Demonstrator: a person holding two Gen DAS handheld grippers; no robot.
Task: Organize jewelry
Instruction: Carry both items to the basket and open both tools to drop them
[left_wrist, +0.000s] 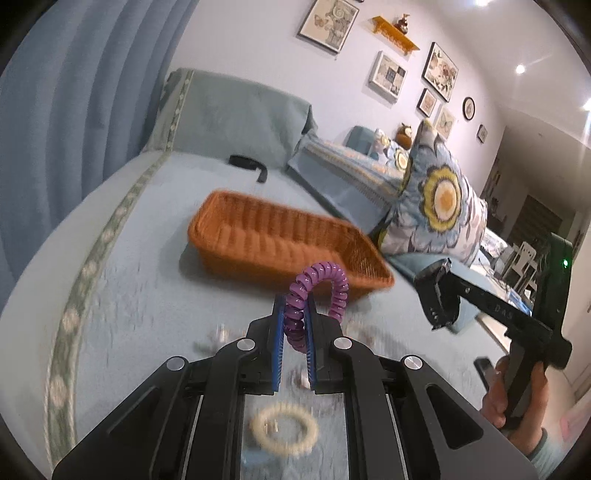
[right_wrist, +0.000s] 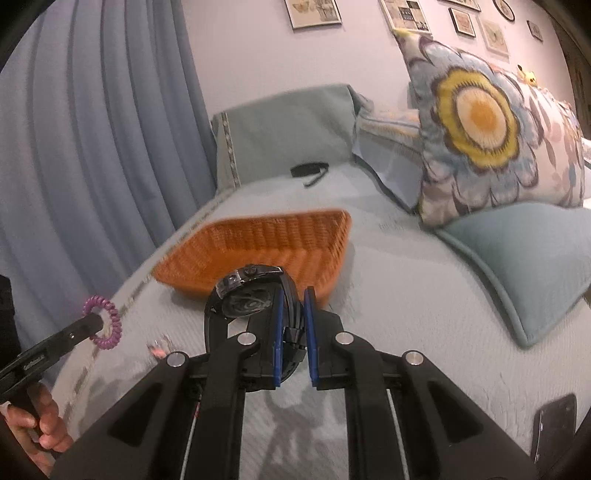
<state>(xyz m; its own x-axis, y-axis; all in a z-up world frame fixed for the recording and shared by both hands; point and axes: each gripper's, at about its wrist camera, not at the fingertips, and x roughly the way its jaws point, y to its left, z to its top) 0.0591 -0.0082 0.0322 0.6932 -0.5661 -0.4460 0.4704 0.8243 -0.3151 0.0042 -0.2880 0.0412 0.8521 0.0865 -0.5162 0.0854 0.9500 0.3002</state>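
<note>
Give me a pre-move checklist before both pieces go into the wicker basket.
1. Left gripper pinches the purple coil band: ok, clamped between the blue fingers.
2. Right gripper has the black watch: ok, strap held between its fingers.
3. Orange wicker basket free to receive: ok, the visible interior holds nothing.
4. Both grippers over the basket: not ok, each is short of its near rim.
5. Grippers apart from each other: ok, a clear gap shows.
6. Cream bead bracelet left on the bedspread: not ok, not yet collected.
</note>
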